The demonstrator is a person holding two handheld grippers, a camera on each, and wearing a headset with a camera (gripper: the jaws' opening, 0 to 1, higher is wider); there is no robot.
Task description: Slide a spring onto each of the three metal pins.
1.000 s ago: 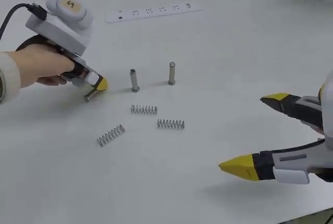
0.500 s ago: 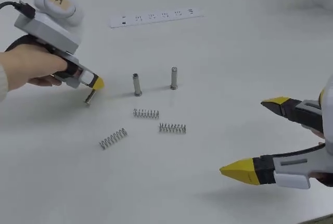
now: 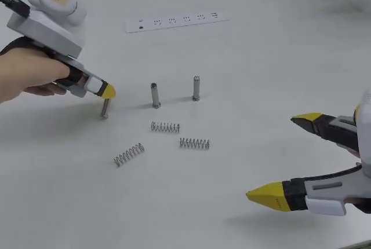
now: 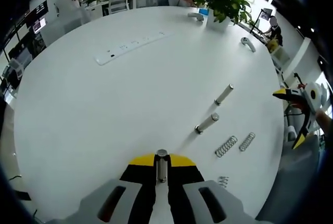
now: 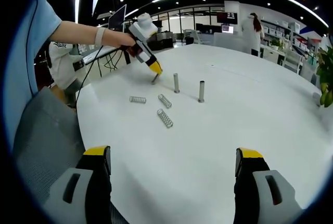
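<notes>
My left gripper (image 3: 108, 92) is shut on the top of a metal pin (image 3: 105, 108), which stands nearly upright with its foot on the white table. That pin (image 4: 162, 164) shows between the yellow tips of the left gripper (image 4: 162, 157). Two more pins (image 3: 155, 95) (image 3: 196, 87) stand upright to its right. Three springs lie flat in front of them: one (image 3: 165, 127), another (image 3: 194, 143), and a third (image 3: 128, 154). My right gripper (image 3: 279, 157) hovers wide open at the near right, holding nothing. In the right gripper view, the right gripper (image 5: 173, 156) faces the pins (image 5: 176, 83) and springs (image 5: 164, 118).
A white power strip (image 3: 177, 21) lies at the back of the table (image 3: 278, 63). A potted plant (image 4: 221, 5) stands at the far edge. A grey chair (image 5: 47, 140) sits beside the table near my right gripper. People stand in the background.
The pin in my left gripper has swung from a tilt to nearly upright as the gripper lifted a little. My right gripper has stayed open at the near right.
</notes>
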